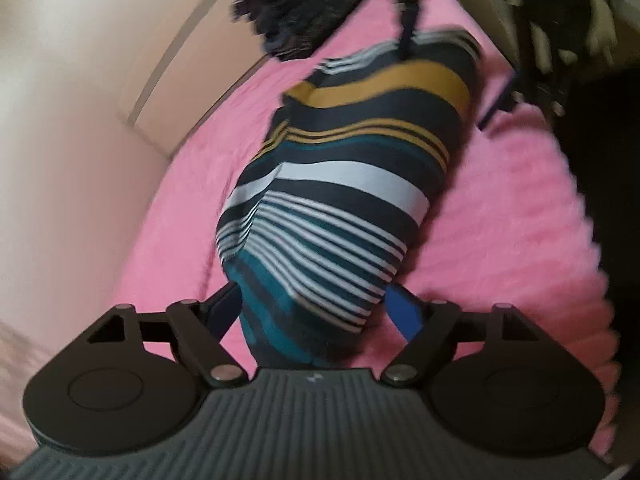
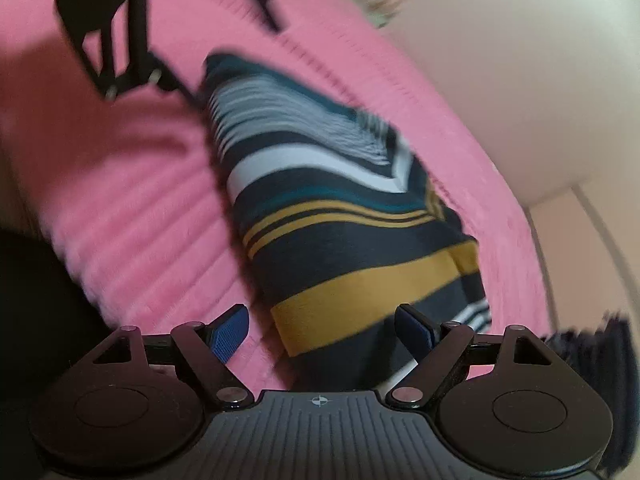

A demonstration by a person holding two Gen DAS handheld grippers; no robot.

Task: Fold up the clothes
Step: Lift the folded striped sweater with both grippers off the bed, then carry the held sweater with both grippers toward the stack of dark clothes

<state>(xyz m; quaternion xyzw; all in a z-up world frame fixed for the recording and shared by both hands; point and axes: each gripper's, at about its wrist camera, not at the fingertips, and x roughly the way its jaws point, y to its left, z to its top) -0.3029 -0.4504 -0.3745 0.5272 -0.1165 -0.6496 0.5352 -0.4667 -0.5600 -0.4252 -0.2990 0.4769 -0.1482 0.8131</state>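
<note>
Two tools, one per end of long folded navy, teal, mustard and white striped knit garment [image 1: 344, 184] — left tool [image 1: 316, 312] at teal end, right tool [image 2: 320, 328] at mustard end, both spread, fabric between jaws unpinched; long axis runs bottom centre to upper frame on pink ribbed bed cover [image 1: 500, 216].

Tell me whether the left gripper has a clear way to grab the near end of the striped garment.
Probably yes. The left gripper is open, its fingers either side of the striped garment's teal end on the pink blanket. Nothing lies over that end; the right gripper sits at the far end.
</note>
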